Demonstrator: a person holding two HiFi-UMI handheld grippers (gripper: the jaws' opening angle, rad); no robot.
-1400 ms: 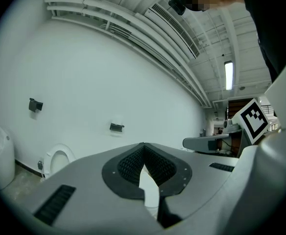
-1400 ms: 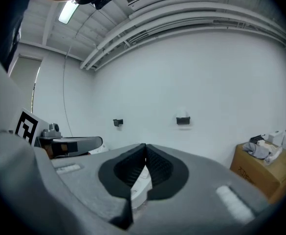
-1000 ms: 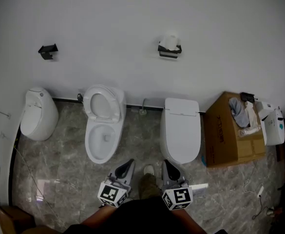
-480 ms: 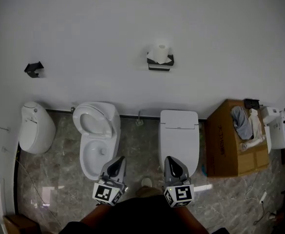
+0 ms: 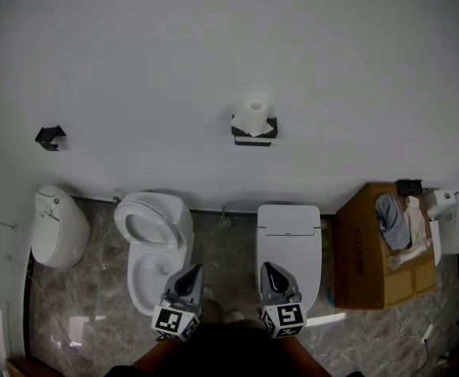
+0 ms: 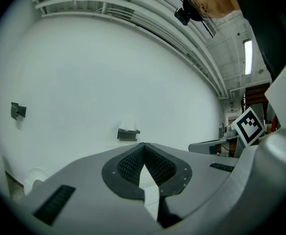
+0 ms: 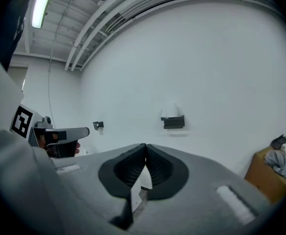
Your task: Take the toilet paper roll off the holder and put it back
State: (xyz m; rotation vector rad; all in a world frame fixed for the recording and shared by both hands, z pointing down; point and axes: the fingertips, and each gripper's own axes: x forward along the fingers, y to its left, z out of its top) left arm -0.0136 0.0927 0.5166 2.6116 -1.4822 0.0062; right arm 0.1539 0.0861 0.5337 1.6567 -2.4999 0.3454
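In both gripper views the roll is washed out against the white wall and barely separable above its holder. The box is cut off at the right gripper view's rim. In the head view, the person's forearms are cut by the bottom edge.

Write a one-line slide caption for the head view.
Left gripper and right gripper, both shut, face the toilet paper roll on its holder.
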